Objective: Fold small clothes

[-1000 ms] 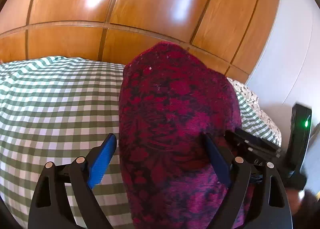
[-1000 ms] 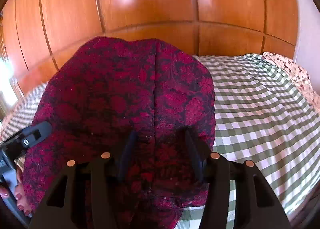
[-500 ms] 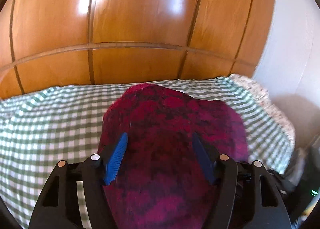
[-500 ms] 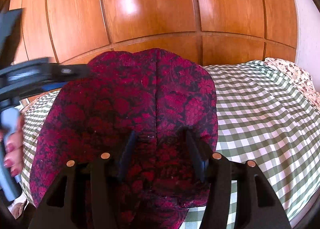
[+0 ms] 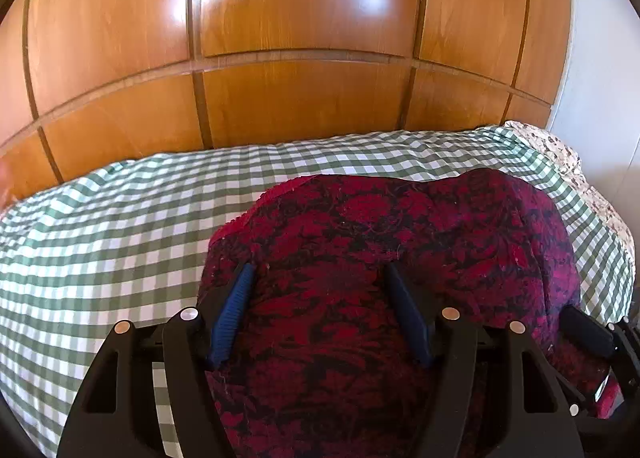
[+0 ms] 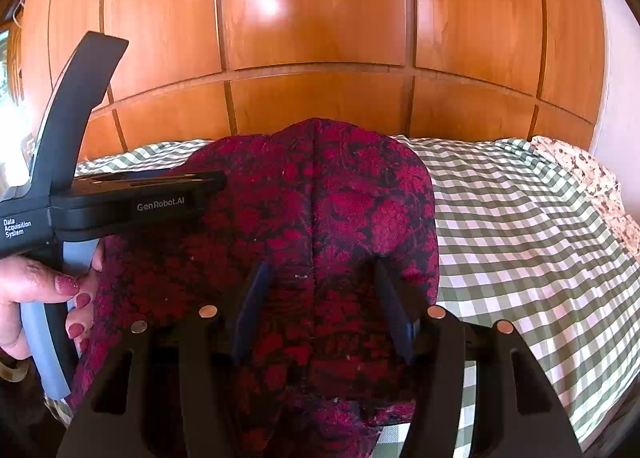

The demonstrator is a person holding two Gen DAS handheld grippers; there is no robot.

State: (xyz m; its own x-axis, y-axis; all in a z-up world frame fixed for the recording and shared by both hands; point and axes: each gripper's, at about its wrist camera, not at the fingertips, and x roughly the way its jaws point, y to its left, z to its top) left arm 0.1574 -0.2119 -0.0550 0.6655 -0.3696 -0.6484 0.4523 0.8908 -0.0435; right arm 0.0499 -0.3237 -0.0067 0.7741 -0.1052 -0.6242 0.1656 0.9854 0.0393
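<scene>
A small dark red garment with a black floral pattern (image 5: 400, 242) lies on the green-and-white checked bed cover (image 5: 120, 242). My left gripper (image 5: 320, 278) is open, its blue pads either side of the cloth, which lies between the jaws. In the right wrist view the same garment (image 6: 320, 198) spreads ahead. My right gripper (image 6: 320, 274) is open too, fingers astride the cloth. The left gripper's black body (image 6: 132, 198) shows at the left of that view, held by a hand (image 6: 40, 290). The right gripper's finger (image 5: 584, 330) shows at the lower right of the left wrist view.
A glossy wooden panelled wardrobe (image 5: 304, 38) stands behind the bed. A floral patterned cloth or pillow (image 6: 592, 178) lies at the bed's right end by a white wall (image 5: 600, 58). Bare checked cover extends left (image 5: 80, 258) and right (image 6: 540, 258).
The garment has come down from hanging in front of the cameras and now lies lower on the bed. My left gripper has swung round beside the right. Both jaws look unchanged.
</scene>
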